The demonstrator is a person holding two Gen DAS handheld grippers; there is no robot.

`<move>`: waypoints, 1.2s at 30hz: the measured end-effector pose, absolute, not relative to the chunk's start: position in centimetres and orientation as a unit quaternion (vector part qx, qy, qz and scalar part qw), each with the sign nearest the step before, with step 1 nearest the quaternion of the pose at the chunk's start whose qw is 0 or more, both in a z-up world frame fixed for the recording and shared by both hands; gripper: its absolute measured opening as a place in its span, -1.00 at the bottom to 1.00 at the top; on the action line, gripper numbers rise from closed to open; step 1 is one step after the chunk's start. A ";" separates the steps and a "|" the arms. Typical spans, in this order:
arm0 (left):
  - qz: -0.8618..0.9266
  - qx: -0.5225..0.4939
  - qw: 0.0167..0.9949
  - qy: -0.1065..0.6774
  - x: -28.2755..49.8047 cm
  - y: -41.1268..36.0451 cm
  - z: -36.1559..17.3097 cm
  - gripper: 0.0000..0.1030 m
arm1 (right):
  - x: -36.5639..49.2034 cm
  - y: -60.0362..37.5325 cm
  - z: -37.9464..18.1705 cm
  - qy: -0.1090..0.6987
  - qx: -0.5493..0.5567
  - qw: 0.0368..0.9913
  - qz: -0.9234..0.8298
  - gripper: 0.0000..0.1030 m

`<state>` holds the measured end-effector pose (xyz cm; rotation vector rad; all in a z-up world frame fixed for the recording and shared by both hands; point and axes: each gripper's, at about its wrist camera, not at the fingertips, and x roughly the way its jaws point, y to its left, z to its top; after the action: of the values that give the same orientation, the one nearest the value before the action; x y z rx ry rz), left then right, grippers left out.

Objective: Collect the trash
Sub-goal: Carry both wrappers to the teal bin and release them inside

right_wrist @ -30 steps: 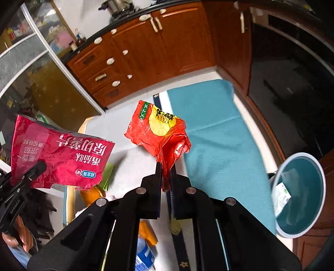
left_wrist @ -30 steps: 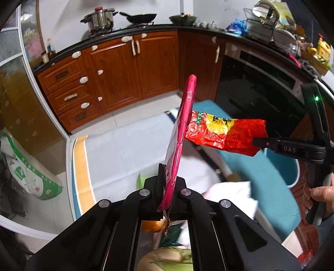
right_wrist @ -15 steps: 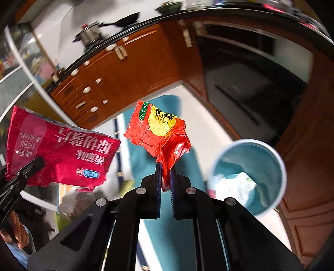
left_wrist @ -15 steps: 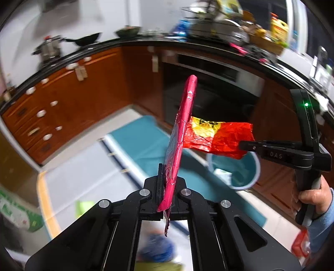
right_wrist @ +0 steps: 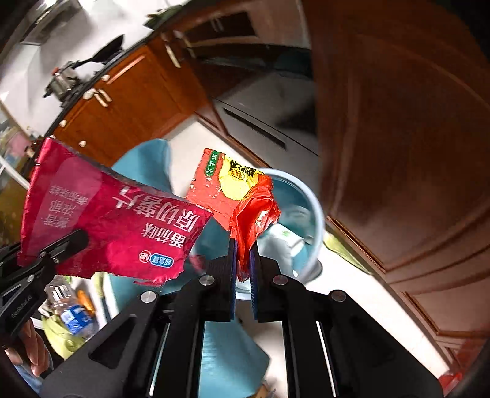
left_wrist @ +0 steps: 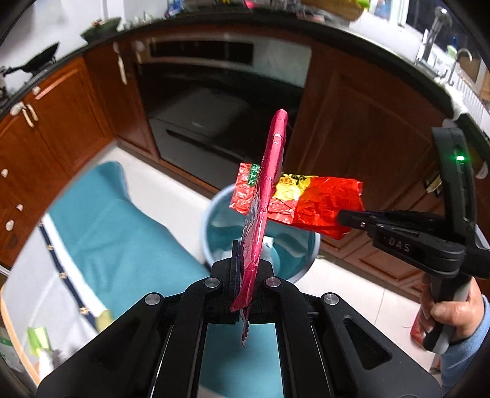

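Above the blue bin (left_wrist: pixel 214 220), my left gripper (left_wrist: pixel 245 269) jaws clamp a magenta wrapper (left_wrist: pixel 266 196); my right gripper (right_wrist: pixel 242 254) jaws pinch a red wrapper (right_wrist: pixel 245 196).

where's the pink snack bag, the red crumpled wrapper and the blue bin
pink snack bag (right_wrist: pixel 122 220), right wrist view, printed face
red crumpled wrapper (left_wrist: pixel 321 202), left wrist view, creased red middle
blue bin (right_wrist: pixel 317 214), right wrist view, right rim

Wooden cabinets (left_wrist: pixel 55 128) with pale knobs and handles run under a dark countertop (left_wrist: pixel 214 21). A built-in oven (left_wrist: pixel 211 91) with a dark glass door sits between cabinet doors. A teal mat (left_wrist: pixel 122 232) lies on the pale tiled floor (left_wrist: pixel 171 180). A black pan (right_wrist: pixel 107 52) and what appears to be a steel pot (right_wrist: pixel 62 81), blurred, stand on the counter. A tap (left_wrist: pixel 438 27) rises at the far right.
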<state>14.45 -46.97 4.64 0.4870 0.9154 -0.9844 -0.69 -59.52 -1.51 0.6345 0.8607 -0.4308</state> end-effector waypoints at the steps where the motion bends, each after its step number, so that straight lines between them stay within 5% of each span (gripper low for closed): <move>1: -0.451 0.225 0.750 0.429 14.6 -47.9 3.7 -0.96 | -0.8 -59.9 -2.0 0.411 0.302 0.835 -0.206 -0.86; 21: -0.416 0.250 0.718 0.498 19.4 -52.4 -5.2 -0.94 | 3.3 -61.8 -7.1 0.461 0.309 0.808 -0.198 -0.77; 23: -0.412 0.251 0.718 0.502 19.6 -52.7 -5.4 -0.92 | 3.1 -61.8 -7.1 0.459 0.314 0.807 -0.200 -0.42; 24: -0.413 0.249 0.716 0.506 19.5 -52.7 -5.4 -0.89 | 3.0 -61.9 -7.1 0.459 0.318 0.804 -0.204 0.18; 25: -0.413 0.247 0.714 0.509 19.4 -52.7 -5.3 -0.66 | 2.8 -62.0 -7.1 0.455 0.324 0.803 -0.209 0.62; 26: -0.409 0.248 0.713 0.512 19.3 -52.6 -5.2 -0.43 | 2.5 -62.0 -6.9 0.446 0.330 0.805 -0.211 0.65; 27: -0.404 0.249 0.717 0.511 19.4 -52.6 -5.2 0.16 | 2.5 -62.0 -6.8 0.443 0.333 0.805 -0.211 0.64; 28: -0.398 0.252 0.725 0.503 19.3 -52.4 -4.9 0.41 | 2.4 -62.1 -6.7 0.446 0.337 0.802 -0.210 0.66; 36: -0.385 0.248 0.743 0.489 18.7 -50.5 -3.6 0.86 | 2.2 -61.4 -6.5 0.466 0.337 0.790 -0.212 0.85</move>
<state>18.68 -50.47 -3.64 0.5439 1.0707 -0.8432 2.15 -61.41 -6.53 0.7258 1.0037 -0.4574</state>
